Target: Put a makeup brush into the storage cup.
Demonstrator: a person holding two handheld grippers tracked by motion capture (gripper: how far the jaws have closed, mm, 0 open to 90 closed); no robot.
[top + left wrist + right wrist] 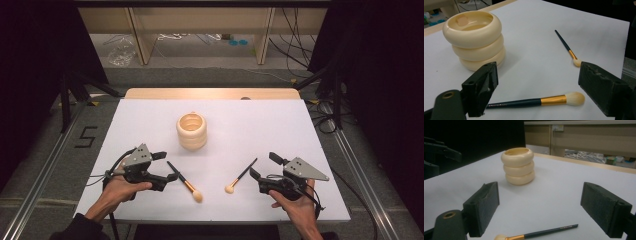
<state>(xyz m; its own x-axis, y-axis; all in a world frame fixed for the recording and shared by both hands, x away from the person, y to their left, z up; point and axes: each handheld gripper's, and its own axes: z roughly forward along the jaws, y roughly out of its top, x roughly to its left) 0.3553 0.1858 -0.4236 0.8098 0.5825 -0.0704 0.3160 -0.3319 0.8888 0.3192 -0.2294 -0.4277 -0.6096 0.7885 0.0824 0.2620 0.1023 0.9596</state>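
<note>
A cream ribbed cup (191,131) made of three stacked rings stands upright mid-table, also seen as the cup (474,40) and the cup (519,166). Two makeup brushes with dark handles, gold ferrules and pale bristles lie flat in front of it. The left brush (184,182) lies just right of my left gripper (166,166), which is open; in the left gripper view this brush (536,102) lies between the jaws. The right brush (240,176) lies left of my open right gripper (263,165), and this brush (536,233) rests low between its jaws.
The white table top (250,125) has a wooden strip along its far edge (210,93). Beyond it stand shelving legs and loose cables on the floor. Dark curtains hang on both sides. A person's hands hold both grippers near the table's front edge.
</note>
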